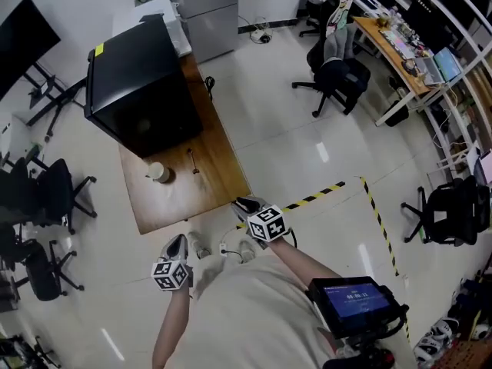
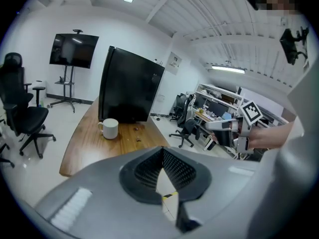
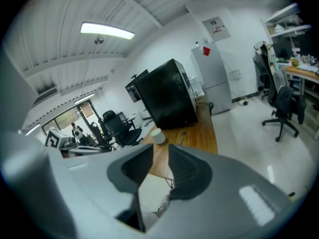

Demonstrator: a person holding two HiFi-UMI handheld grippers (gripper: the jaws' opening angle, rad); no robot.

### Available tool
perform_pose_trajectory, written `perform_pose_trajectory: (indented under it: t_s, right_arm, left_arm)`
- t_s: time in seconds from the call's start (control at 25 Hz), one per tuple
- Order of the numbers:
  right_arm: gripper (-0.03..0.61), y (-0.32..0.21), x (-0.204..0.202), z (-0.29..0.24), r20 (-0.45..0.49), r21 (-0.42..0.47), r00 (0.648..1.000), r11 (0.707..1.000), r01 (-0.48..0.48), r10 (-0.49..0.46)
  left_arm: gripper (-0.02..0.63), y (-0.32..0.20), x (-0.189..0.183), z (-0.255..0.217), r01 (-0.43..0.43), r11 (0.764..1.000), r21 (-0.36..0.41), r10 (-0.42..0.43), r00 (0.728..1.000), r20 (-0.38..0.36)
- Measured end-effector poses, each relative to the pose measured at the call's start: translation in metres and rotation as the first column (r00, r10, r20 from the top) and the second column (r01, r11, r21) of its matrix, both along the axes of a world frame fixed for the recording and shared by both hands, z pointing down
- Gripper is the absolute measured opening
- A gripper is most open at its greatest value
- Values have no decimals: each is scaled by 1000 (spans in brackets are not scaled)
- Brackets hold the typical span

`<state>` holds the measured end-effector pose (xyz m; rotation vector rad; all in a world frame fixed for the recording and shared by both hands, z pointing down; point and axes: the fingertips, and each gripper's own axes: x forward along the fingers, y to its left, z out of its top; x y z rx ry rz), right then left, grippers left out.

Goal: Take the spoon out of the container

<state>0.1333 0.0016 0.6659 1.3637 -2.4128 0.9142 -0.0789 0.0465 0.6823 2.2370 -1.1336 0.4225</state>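
Observation:
A white mug point(image 1: 159, 173) stands on the wooden table point(image 1: 223, 177), in front of a big black cabinet point(image 1: 134, 83); whether anything is inside it I cannot tell. A thin dark utensil point(image 1: 192, 160) lies on the table just right of the mug. Both grippers hover off the table's near edge, over the floor. My left gripper point(image 1: 177, 244) has its tips together with nothing in them point(image 2: 162, 151). My right gripper point(image 1: 244, 204) is near the table's corner, with a narrow gap between its jaws and nothing in it point(image 3: 159, 148). The mug point(image 3: 158, 136) lies ahead of it.
Office chairs point(image 1: 46, 198) stand left of the table and more point(image 1: 338, 71) at the back right by a desk point(image 1: 400, 48). Yellow-black tape point(image 1: 377, 206) marks the floor on the right. Cables and a power strip point(image 1: 227, 250) lie on the floor under my grippers.

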Motion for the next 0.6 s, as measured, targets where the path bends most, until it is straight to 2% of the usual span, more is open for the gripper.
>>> perform_pose_trajectory:
  t_s: [0.32,0.6]
  right_arm:
    - [94,42,11,29,-90,-45,994,998,51,-55]
    - [93,38,0,15,-117,-16,993,1000,25,-27]
  left_arm:
    - [-11,71,-14,9,121,991,-58,-120,993,18]
    - [-11,69,-24,-1,101,994,-37,-100,995,27]
